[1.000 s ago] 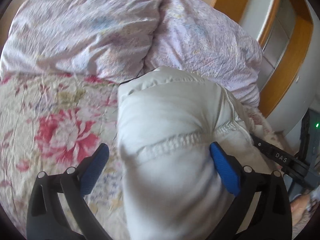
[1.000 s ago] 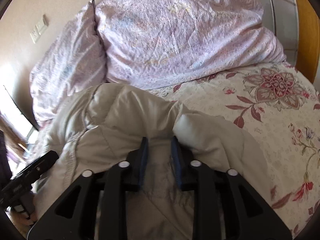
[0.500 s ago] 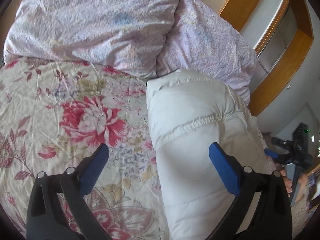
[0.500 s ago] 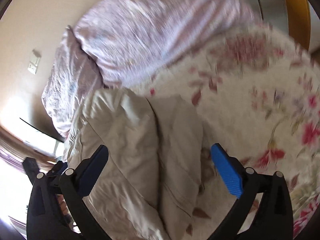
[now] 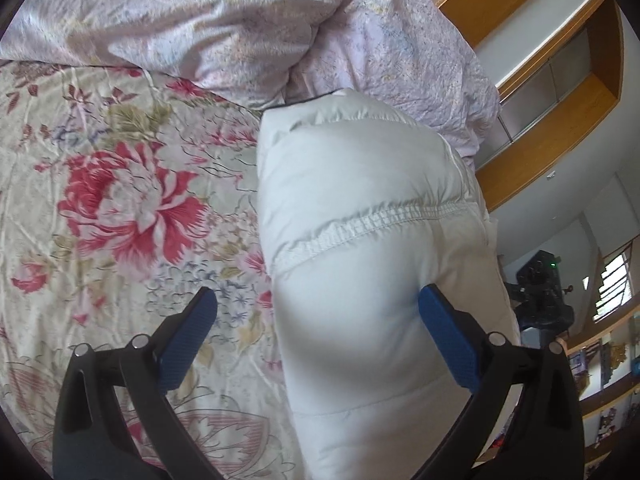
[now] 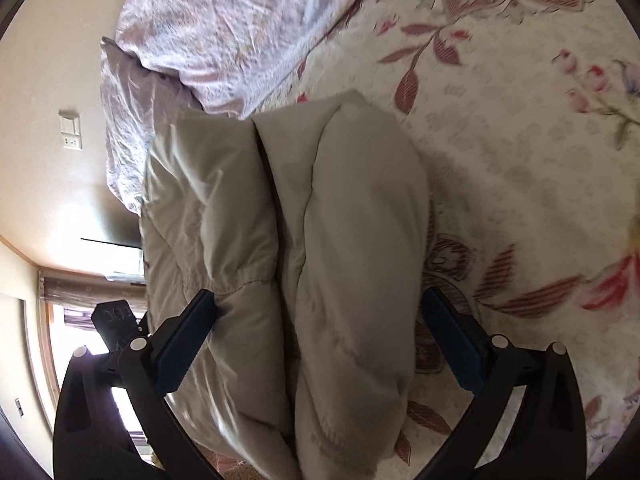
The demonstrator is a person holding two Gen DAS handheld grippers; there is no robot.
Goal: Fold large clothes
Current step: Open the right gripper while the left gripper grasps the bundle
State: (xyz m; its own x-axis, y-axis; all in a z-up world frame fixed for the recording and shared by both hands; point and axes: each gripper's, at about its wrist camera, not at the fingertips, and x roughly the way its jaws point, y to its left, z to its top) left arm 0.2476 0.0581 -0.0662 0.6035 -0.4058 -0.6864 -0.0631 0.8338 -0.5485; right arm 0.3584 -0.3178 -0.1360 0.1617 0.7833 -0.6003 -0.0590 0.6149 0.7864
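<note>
A puffy white padded jacket [image 5: 360, 240] lies folded into a long bundle on the floral bedsheet [image 5: 120, 200], its far end against the pillows. In the right wrist view the jacket [image 6: 320, 240] shows two folded layers side by side. My left gripper [image 5: 320, 332] is open and empty, its right blue pad [image 5: 448, 340] against the jacket's side. My right gripper [image 6: 320, 332] is open wide above the bundle, its left pad [image 6: 188, 340] touching the fabric; it holds nothing.
Two lilac pillows [image 5: 200, 20] lie at the head of the bed. A wooden shelf unit [image 5: 560, 100] stands beyond the bed's right edge. A dark tripod-mounted device [image 5: 540, 292] stands on the floor there. A wall with switches [image 6: 70, 132] is at the left.
My right gripper has opened and let go of the jacket, then swung to look along the bundle. My left gripper stayed open and shifted slightly back.
</note>
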